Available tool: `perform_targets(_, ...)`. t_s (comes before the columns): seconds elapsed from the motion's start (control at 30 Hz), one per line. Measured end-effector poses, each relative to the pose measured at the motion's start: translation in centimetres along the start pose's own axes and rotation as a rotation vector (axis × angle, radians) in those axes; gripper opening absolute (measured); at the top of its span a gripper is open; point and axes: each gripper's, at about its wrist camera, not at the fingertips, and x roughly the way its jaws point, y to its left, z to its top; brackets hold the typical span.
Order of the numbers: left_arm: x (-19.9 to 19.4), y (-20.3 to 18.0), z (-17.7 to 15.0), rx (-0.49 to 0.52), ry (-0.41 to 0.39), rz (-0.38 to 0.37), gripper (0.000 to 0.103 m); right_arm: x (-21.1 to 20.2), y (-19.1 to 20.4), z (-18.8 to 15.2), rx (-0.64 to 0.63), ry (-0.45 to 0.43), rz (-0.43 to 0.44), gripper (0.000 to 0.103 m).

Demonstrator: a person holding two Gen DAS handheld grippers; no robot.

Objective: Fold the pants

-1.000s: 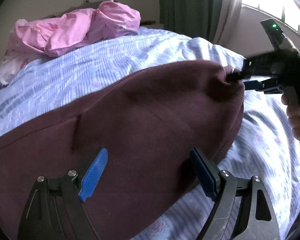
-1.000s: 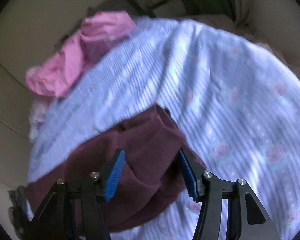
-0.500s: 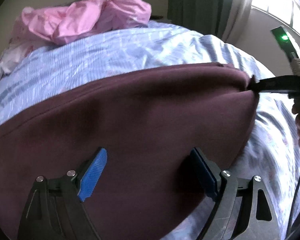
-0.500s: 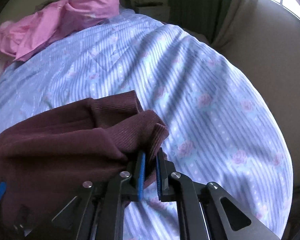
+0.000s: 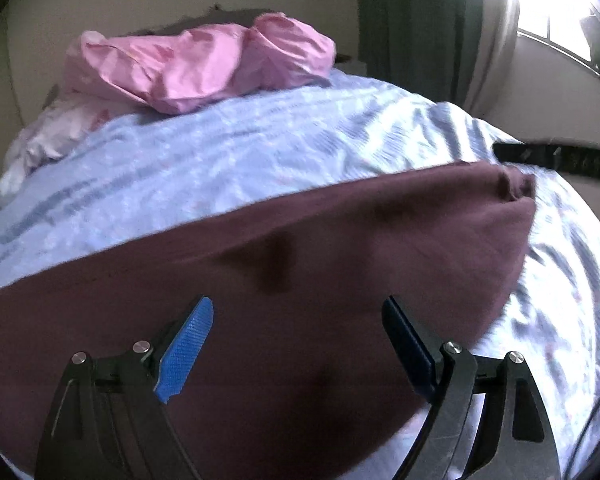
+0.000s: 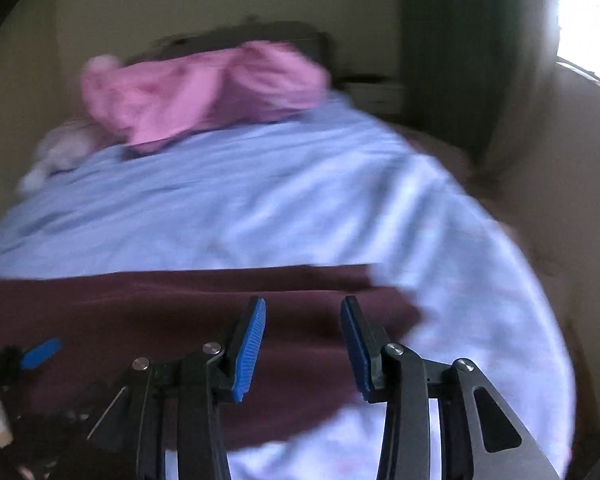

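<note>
In the left wrist view, at nine o'clock, the maroon pants [image 5: 300,280] lie spread across the pale blue striped bedsheet [image 5: 240,168], covering the lower half of the picture from the left rim to about three o'clock. A shallow dark crease sits near the middle of the cloth; half a second ago that stretch was pulled smooth. At six o'clock the left gripper [image 5: 298,344] hangs over the cloth with its blue pads wide apart and nothing between them, as they stood a second ago. At eleven o'clock a crumpled pink quilt [image 5: 204,68] lies at the head of the bed, and a green curtain [image 5: 412,20] hangs at one o'clock. At three o'clock the pants' bunched corner lies slack, and the dark tip of the right gripper [image 5: 508,153] sits just beside it, whereas half a second ago that tip pinched the corner and drew the edge taut. In the right wrist view, which is blurred by motion, the pants [image 6: 180,312] run from nine o'clock to the centre with a straight far edge. The right gripper [image 6: 303,340] at six o'clock has its jaws opening, a clear gap between the pads and no cloth gripped, where earlier they were clamped on the ribbed hem. One blue pad of the left gripper [image 6: 40,352] shows at eight o'clock.
</note>
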Motion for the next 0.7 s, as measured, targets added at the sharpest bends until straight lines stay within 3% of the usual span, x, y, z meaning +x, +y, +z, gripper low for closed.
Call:
perform_targets(0.1, 0.4, 2.3, 0.1, -0.013, 0.003, 0.058, 0.087, 2.3, 4.5, -0.4, -0.074, 0.032, 0.073, 0.028)
perform_targets(0.2, 0.7, 4.9, 0.0, -0.063, 0.022, 0.086, 0.087, 4.0, 8.7, -0.9, -0.149, 0.052, 0.135, 0.025)
perform_targets(0.3, 1.0, 6.6, -0.4, -0.090, 0.038, 0.096, 0.087, 5.1, 10.8, -1.3, -0.198, 0.041, 0.077, 0.025)
perform_targets(0.4, 0.9, 7.5, -1.0, -0.095, 0.046, 0.094, 0.087, 6.7, 9.5, -0.9, -0.131, 0.065, 0.053, 0.025)
perform_targets(0.53, 1.2, 7.3, -1.5, -0.096, 0.062, 0.080, 0.087, 8.9, 5.1, -1.4, -0.011, 0.136, -0.025, 0.025)
perform_targets(0.6, 1.3, 6.5, -1.5, -0.089, 0.062, 0.064, 0.087, 9.1, 3.0, -1.8, 0.074, 0.160, 0.034, 0.025)
perform_targets(0.7, 0.6, 5.3, -1.2, -0.072, 0.042, 0.042, 0.087, 6.9, 1.7, -2.0, 0.144, 0.110, 0.069, 0.026)
